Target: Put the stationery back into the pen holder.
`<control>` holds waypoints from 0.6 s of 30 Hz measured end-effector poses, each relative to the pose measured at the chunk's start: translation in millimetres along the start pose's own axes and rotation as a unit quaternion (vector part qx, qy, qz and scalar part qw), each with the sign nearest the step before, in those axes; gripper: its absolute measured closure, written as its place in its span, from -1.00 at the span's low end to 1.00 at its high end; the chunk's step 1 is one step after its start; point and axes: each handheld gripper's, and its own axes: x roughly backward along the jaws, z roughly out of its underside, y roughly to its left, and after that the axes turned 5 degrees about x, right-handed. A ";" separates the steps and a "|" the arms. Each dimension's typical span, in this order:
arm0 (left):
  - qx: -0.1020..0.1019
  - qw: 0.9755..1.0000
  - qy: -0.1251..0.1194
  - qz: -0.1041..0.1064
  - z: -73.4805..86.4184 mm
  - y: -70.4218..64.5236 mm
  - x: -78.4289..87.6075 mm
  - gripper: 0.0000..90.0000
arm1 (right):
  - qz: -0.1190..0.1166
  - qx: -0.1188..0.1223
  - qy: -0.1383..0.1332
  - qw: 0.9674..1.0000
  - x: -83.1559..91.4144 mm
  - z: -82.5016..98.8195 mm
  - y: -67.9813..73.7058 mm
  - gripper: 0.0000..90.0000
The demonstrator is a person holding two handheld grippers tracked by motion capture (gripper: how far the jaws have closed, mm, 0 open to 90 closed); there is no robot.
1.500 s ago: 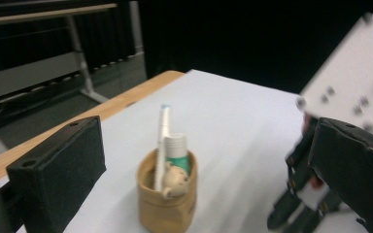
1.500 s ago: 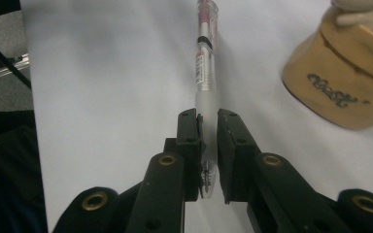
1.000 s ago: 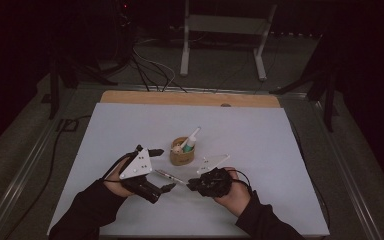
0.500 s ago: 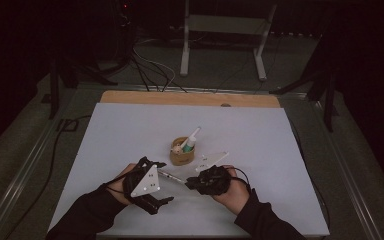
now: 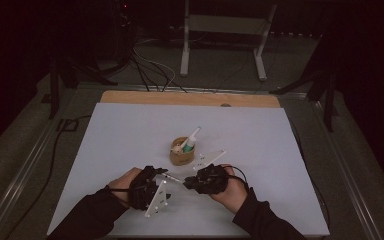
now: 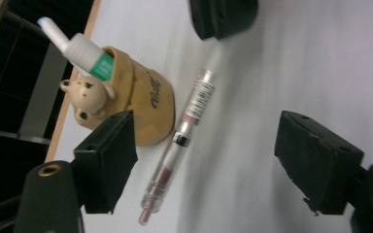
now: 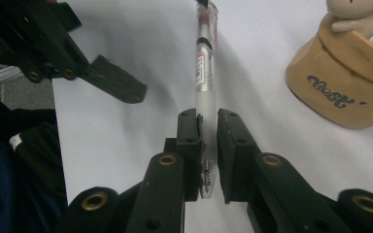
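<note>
A clear pen (image 7: pixel 205 63) with a red refill is held out level over the white table, with my right gripper (image 7: pixel 206 131) shut on its rear end. In the left gripper view the pen (image 6: pixel 184 136) lies between the wide-apart jaws of my left gripper (image 6: pixel 209 145), which have just been closing; neither pad touches it. From above, the left gripper (image 5: pixel 167 175) and the right gripper (image 5: pixel 187 181) face each other near the table's front edge. Just behind them stands a tan bear-shaped pen holder (image 5: pixel 182 152) with a white and green marker (image 5: pixel 191 138) in it.
The white table top (image 5: pixel 260 135) has a wooden strip (image 5: pixel 190 98) along its far edge. Cables (image 5: pixel 150 67) and a metal stand (image 5: pixel 222 30) lie on the dark floor beyond. The tan holder (image 7: pixel 349 82) sits close to the right of the pen in the right gripper view.
My left gripper has sunk and drawn nearer the front edge, its grey plate tipping over, and its jaws now straddle the pen's free end. The right gripper and pen have stayed put.
</note>
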 end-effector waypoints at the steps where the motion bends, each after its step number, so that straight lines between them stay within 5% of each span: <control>1: -0.007 1.000 0.003 -0.005 0.0 -1.5 -0.7 -0.40 | 0.000 0.001 0.001 1.000 -0.2 -0.5 0.0 0.79; 9: -0.056 0.997 0.007 -0.046 -3.5 -10.1 -4.9 -0.11 | -0.004 -0.003 0.003 1.000 -2.6 -4.5 0.7 0.80; 13: -0.086 0.992 0.011 -0.088 -4.6 -16.7 -8.5 0.10 | -0.005 -0.003 0.005 1.000 -4.1 -6.1 1.5 0.79; 18: -0.123 0.986 0.020 -0.106 -6.1 -20.8 -10.2 0.29 | -0.006 -0.002 0.007 1.000 -4.6 -7.7 2.3 0.80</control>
